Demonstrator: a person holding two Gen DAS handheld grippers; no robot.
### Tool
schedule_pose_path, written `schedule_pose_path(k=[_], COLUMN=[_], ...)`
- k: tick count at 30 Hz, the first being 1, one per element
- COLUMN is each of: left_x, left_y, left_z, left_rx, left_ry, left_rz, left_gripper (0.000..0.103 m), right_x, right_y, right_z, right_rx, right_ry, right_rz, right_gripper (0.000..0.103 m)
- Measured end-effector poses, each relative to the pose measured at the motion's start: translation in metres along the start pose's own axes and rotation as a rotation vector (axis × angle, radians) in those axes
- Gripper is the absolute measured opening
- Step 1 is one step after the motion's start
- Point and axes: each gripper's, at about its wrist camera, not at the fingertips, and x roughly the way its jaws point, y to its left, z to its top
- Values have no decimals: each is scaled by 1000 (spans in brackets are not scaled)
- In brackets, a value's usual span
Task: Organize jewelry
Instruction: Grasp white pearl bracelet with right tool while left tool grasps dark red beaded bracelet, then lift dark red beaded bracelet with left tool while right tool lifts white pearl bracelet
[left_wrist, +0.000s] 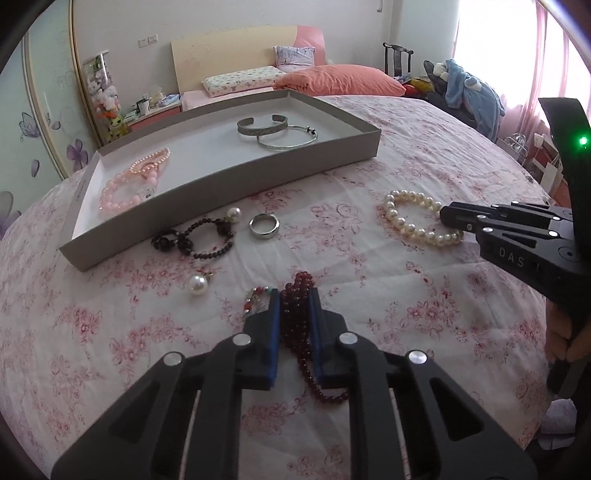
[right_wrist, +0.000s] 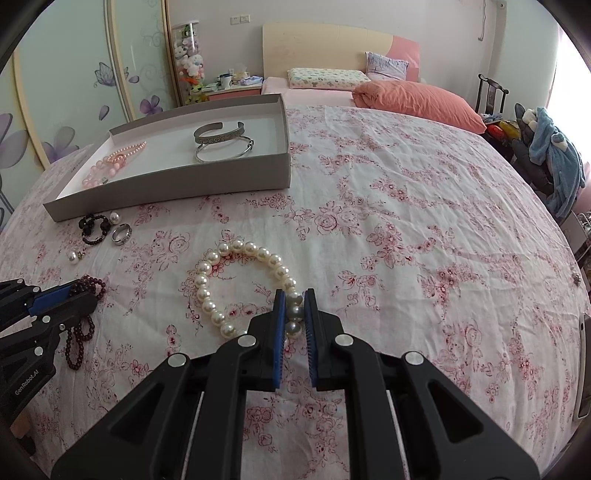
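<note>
On the flowered bedspread, my left gripper is shut on a dark red bead bracelet, whose strand runs between the blue pads and loops out behind them. My right gripper is shut on a white pearl bracelet, pinching two beads at its near end while the rest lies flat. The left wrist view shows the right gripper at the pearl bracelet. A grey cardboard tray sits beyond, holding pink bead bracelets, a silver cuff and a thin bangle.
Loose on the spread near the tray lie a black bead bracelet, a silver ring, two pearl earrings and a small colourful bead piece beside my left pad. Pillows and a headboard lie beyond. The person's fingers hold the right gripper's handle.
</note>
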Motion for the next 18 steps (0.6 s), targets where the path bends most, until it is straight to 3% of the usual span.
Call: schedule_pose_path(k=[18], left_x=[-45], left_y=[53], left_z=[-22], left_rx=[-122], left_ry=[-66], left_rz=[26], left_gripper=[13], right_x=[3], right_y=[22], right_z=[3], right_rx=[-57], right_ry=[3], right_rz=[28], right_gripper=[11])
